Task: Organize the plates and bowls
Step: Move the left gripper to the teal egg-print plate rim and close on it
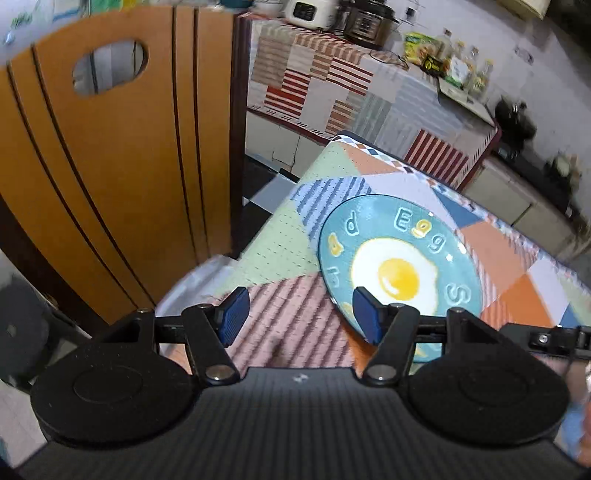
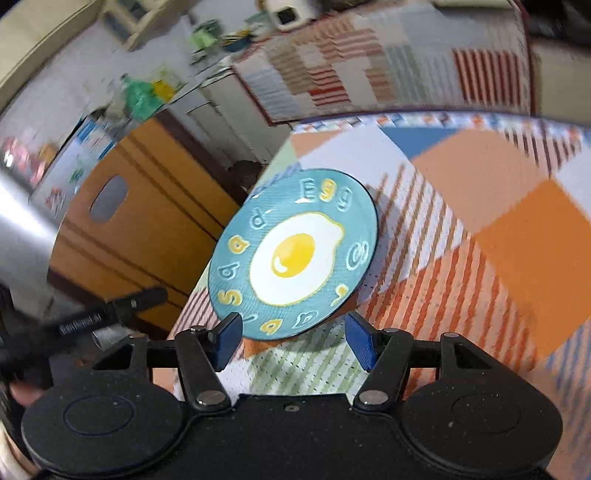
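A teal plate (image 1: 402, 254) printed with a fried egg and raised letters lies flat on the patchwork tablecloth (image 1: 288, 317). In the left wrist view my left gripper (image 1: 299, 317) hovers open over the cloth, just left of the plate's near edge, and its right blue pad (image 1: 365, 317) overlaps the rim. In the right wrist view the same plate (image 2: 295, 254) lies just ahead of my right gripper (image 2: 291, 339), which is open with nothing between its blue pads. The left gripper's black arm (image 2: 110, 310) shows at the left there.
An orange wooden chair back (image 1: 110, 177) with an oval handle hole stands at the table's left edge. A counter under a striped patchwork cloth (image 1: 332, 81) runs behind, with a rice cooker (image 1: 314, 13), a pressure cooker (image 1: 369, 22) and bottles. The tablecloth (image 2: 498, 240) stretches right of the plate.
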Action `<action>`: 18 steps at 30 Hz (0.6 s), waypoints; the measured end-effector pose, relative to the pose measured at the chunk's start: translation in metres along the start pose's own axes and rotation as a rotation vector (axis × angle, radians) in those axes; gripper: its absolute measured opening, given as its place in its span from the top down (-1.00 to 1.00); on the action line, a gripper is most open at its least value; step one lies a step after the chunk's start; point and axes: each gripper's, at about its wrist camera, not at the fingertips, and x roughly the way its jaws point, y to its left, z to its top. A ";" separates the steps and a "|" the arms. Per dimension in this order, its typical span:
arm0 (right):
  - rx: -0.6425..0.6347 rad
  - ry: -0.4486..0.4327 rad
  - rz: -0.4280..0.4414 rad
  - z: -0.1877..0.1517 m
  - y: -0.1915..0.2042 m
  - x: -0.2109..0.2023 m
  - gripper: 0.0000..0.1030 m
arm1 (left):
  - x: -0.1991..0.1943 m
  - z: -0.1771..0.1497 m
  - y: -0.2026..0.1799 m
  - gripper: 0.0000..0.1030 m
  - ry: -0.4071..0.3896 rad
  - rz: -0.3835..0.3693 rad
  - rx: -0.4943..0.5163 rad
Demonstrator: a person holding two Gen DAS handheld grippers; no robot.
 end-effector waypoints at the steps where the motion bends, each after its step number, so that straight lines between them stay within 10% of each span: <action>1: 0.035 -0.016 0.013 -0.001 -0.005 0.002 -0.30 | 0.003 -0.001 0.000 -0.17 0.008 -0.009 -0.010; 18: 0.111 -0.079 -0.029 0.004 -0.041 0.023 -0.06 | 0.052 -0.010 -0.016 -0.11 0.010 0.044 -0.027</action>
